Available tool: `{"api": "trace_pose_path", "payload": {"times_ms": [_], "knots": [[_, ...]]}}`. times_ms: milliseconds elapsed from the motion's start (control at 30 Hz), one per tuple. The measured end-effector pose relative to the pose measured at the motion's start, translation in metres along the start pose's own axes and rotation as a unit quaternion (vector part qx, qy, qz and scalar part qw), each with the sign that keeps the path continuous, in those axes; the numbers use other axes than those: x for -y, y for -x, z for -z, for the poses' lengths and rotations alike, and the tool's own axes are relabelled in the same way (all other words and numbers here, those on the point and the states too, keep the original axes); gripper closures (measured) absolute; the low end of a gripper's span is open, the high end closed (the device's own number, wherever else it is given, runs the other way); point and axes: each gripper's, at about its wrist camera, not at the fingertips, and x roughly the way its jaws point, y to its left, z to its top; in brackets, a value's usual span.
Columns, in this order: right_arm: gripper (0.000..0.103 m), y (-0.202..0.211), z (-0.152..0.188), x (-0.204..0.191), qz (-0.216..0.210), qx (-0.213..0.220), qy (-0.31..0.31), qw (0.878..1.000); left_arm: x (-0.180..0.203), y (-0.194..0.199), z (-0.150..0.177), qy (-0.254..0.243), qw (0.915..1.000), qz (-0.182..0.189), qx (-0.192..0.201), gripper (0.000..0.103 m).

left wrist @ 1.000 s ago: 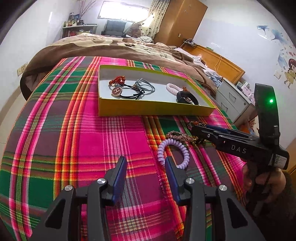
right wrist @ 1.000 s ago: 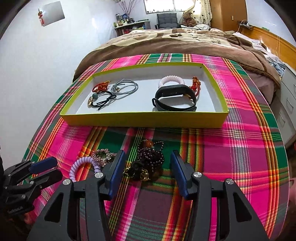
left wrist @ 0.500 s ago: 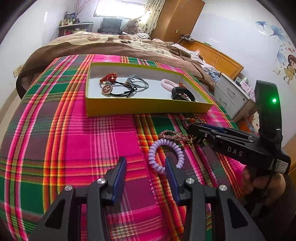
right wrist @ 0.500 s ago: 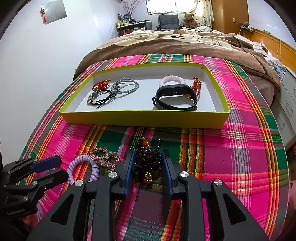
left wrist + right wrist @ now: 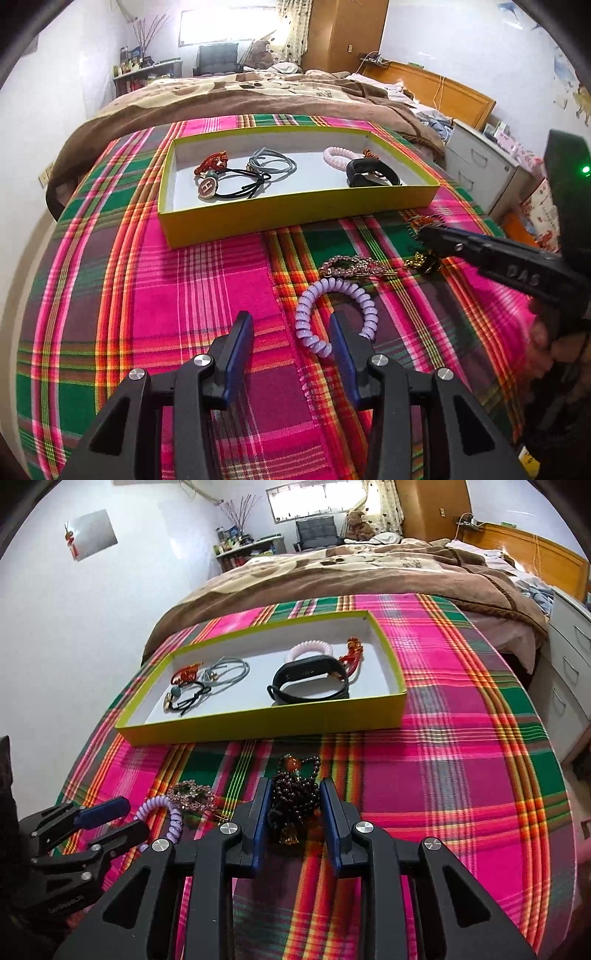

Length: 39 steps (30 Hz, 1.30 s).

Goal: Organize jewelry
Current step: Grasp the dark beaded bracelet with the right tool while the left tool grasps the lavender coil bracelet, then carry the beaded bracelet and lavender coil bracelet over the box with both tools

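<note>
On the plaid cloth lies a dark bead bracelet [image 5: 295, 794] with an orange bead. My right gripper [image 5: 295, 784] has it between its jaws, which are closing, and the pads touch the beads on both sides. A lilac coil hair tie [image 5: 364, 302] lies beside a pink rhinestone bracelet [image 5: 351, 266]. The near loop of the coil sits between the fingers of my left gripper [image 5: 290, 321], which is open. A yellow-green box [image 5: 295, 216] behind them holds a black wrist band [image 5: 310, 679], a pink coil tie [image 5: 310, 648], grey and black hair ties and red charms.
A brown blanket [image 5: 258, 92] covers the bed beyond the box. A grey drawer cabinet [image 5: 480, 166] stands to the right of the bed. A person's hand [image 5: 546, 343] holds the right gripper at the right edge of the left wrist view.
The right gripper's jaws have gone from wide apart to close around the dark bead bracelet. The left gripper has slid toward the lilac coil tie, whose near loop now lies between its fingers.
</note>
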Motion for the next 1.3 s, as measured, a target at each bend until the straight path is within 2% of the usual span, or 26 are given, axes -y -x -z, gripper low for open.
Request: {"api": "trace_pose_path", "payload": {"times_ms": [267,467,533,1000,1300], "knots": [[0.076,0.01,0.001,0.006,-0.008,0.012,-0.008,1.0,0.007,-0.001,0.0,-0.019,0.9996,-0.019,-0.001,0.061],[0.076,0.014,0.005,0.011,-0.01,0.013,-0.016,1.0,0.006,0.0,0.002,-0.012,0.9997,-0.022,0.004,0.08],[0.076,0.016,0.005,0.011,-0.01,0.014,-0.015,1.0,0.004,0.001,0.003,-0.01,0.9997,-0.024,0.005,0.09],[0.076,0.028,0.012,0.012,-0.001,0.023,-0.02,1.0,-0.004,0.013,0.004,0.013,0.9995,0.0,0.028,0.094],[0.076,0.031,0.014,0.014,0.002,0.022,-0.023,0.999,-0.007,0.02,0.002,0.02,0.9991,0.003,0.038,0.094]]}}
